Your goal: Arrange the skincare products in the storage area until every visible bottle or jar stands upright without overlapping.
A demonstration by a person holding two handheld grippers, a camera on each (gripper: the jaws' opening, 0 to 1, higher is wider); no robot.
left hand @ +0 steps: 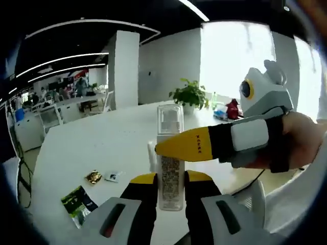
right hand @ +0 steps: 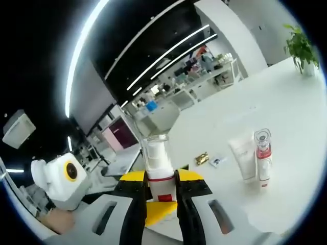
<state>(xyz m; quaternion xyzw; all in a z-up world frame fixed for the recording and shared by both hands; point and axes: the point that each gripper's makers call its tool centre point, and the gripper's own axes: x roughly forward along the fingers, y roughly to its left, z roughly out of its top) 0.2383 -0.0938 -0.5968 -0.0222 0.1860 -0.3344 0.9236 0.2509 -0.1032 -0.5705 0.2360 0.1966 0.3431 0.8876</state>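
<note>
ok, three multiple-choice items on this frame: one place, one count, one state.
1. Where is the tube?
A. beside the red-label bottle
B. by the plant
C. in a gripper

2. How many products stand on the table in the right gripper view?
A. none
B. two
C. five

3. The left gripper is:
A. open
B. shut on the held bottle
C. lying on the table

Key:
1 A: the tube stands right next to the red-label bottle.
2 B: just those two are upright on the table.
3 B: the left gripper has both jaws against the held bottle.
</note>
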